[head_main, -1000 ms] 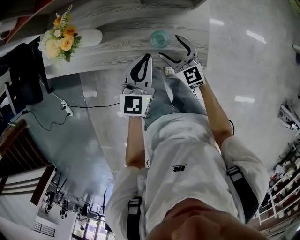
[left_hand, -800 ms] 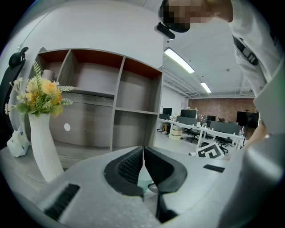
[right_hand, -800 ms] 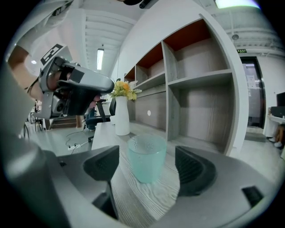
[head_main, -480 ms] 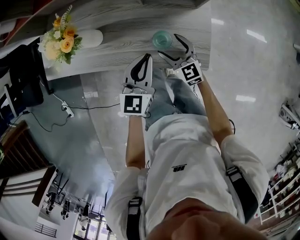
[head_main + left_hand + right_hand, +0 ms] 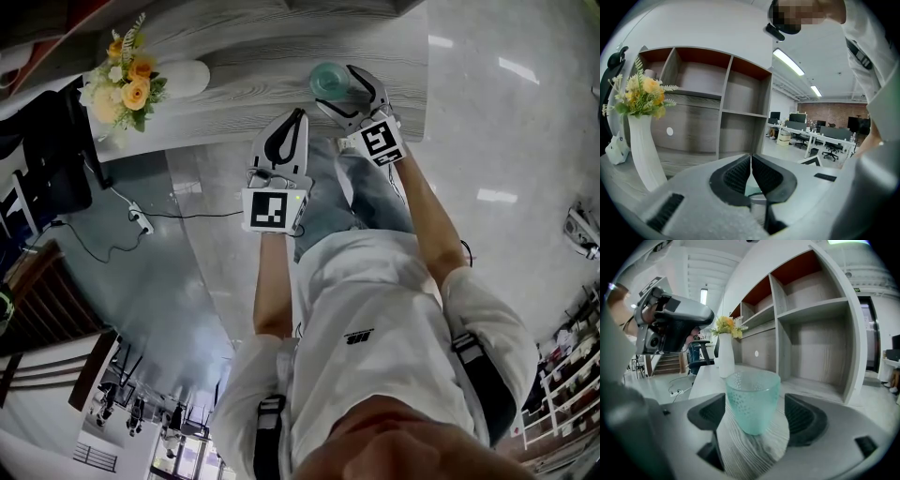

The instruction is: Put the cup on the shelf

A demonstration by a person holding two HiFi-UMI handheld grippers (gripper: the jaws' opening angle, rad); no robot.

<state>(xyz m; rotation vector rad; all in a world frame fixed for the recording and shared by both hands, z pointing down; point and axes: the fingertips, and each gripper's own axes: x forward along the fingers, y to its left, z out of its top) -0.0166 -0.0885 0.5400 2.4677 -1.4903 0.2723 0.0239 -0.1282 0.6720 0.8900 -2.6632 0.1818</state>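
A pale teal translucent cup (image 5: 752, 399) stands upright on the grey wood-grain table (image 5: 740, 451). My right gripper (image 5: 757, 416) is open, one jaw on each side of the cup with a gap to both. In the head view the cup (image 5: 326, 78) sits near the table's front edge, between the jaws of my right gripper (image 5: 343, 92). My left gripper (image 5: 283, 129) hangs shut and empty just short of the table edge; in its own view the left gripper (image 5: 751, 171) has its pads pressed together. The open shelf unit (image 5: 811, 329) rises behind the cup.
A white vase with yellow and orange flowers (image 5: 127, 80) stands to the left on the table; the vase (image 5: 643, 150) is also in the left gripper view. A black chair (image 5: 47, 159) and a floor cable (image 5: 141, 220) lie to the left. The shelf compartments (image 5: 740, 108) look bare.
My right gripper has moved forward over the table edge, so its open jaws now flank the cup. The left gripper has stayed put and shut.
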